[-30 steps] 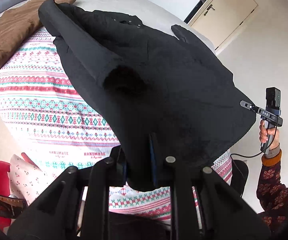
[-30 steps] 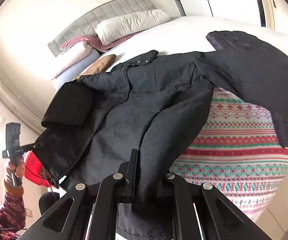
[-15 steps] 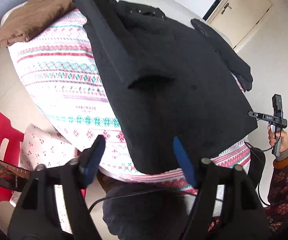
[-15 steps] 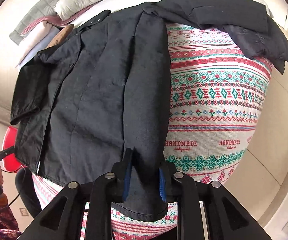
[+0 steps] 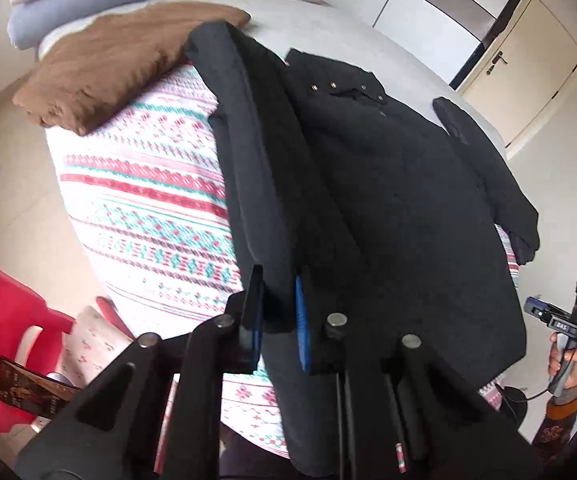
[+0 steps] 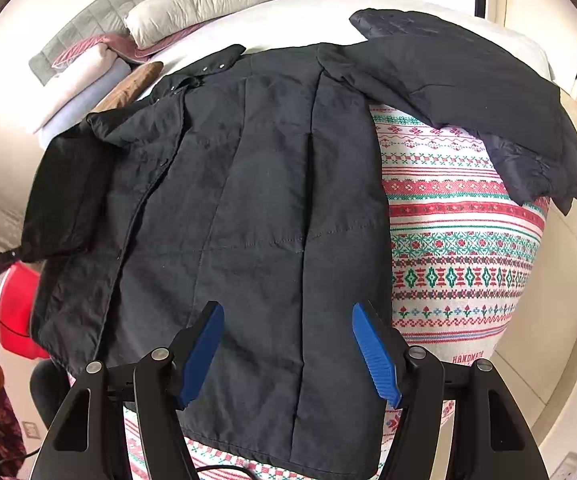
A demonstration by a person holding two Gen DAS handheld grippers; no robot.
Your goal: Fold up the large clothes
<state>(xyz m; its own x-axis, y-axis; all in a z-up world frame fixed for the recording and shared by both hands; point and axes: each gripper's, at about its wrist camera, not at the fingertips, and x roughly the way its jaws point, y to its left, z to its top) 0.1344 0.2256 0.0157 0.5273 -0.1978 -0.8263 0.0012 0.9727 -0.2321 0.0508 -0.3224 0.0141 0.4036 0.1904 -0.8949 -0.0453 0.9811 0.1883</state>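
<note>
A large black jacket (image 6: 248, 208) lies spread on the patterned bedspread (image 6: 460, 240), collar toward the pillows. In the left wrist view my left gripper (image 5: 278, 300) is shut on the cuff of the jacket's left sleeve (image 5: 256, 168), which runs away toward the collar (image 5: 344, 88). In the right wrist view my right gripper (image 6: 288, 352) is open and empty just above the jacket's hem. The other sleeve (image 6: 468, 92) lies out to the right. The right gripper also shows in the left wrist view (image 5: 568, 320), near the hem corner.
A folded brown cloth (image 5: 120, 68) lies by stacked pillows (image 5: 88, 4) at the head of the bed. A red plastic chair (image 5: 0, 320) stands at the bed's left side. A cream door (image 5: 528, 64) is at the back right.
My right gripper let go of the jacket's hem and opened wide. My left gripper, open half a second ago, closed on the left sleeve's cuff. The jacket now lies flatter on the bed.
</note>
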